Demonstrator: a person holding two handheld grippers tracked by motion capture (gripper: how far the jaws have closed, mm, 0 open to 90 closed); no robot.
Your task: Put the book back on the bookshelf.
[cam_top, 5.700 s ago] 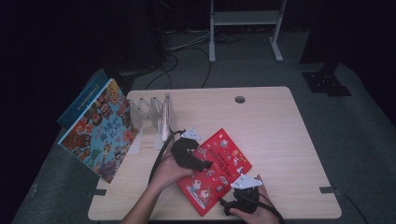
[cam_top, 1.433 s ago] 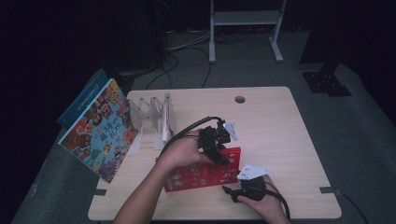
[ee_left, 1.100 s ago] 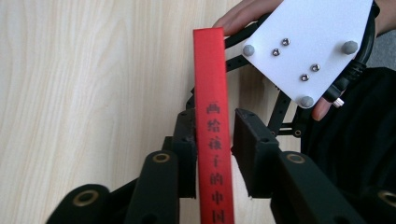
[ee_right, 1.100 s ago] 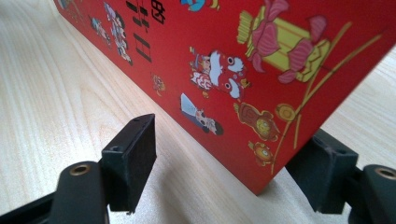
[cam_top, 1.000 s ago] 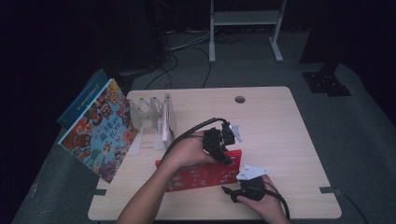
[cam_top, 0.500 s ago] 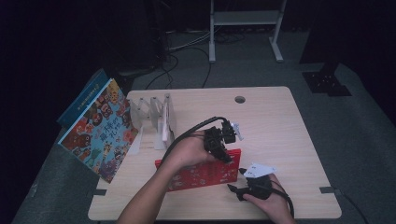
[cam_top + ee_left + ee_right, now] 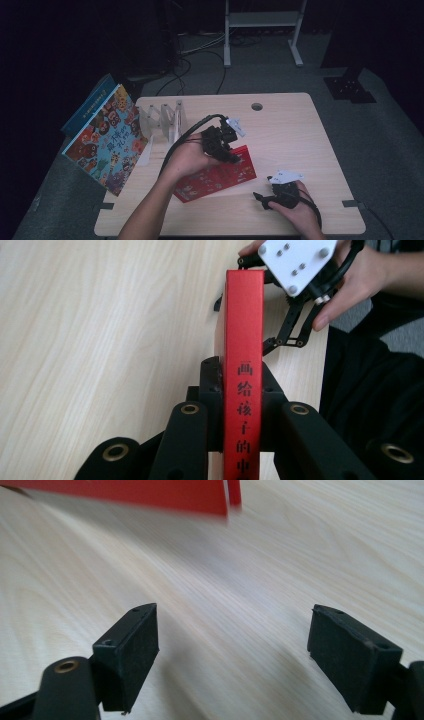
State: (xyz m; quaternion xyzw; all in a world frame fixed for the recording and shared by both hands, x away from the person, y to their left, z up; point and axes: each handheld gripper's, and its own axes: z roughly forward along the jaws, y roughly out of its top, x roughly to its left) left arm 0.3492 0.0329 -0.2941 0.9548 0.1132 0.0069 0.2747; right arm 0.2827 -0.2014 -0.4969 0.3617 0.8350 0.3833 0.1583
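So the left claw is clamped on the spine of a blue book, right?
Not quite: the book is red, not blue. The left gripper view shows the left claw clamped on its red spine.

A thin red book, cover busy with small pictures, stands tilted on its long edge near the tabletop's front edge, mid-width. Its spine carries black Chinese characters.

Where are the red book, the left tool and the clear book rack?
red book (image 7: 243, 330), left gripper view, on its spine
left tool (image 7: 231, 154), high view, between its fingertips
clear book rack (image 7: 165, 117), high view, on a divider
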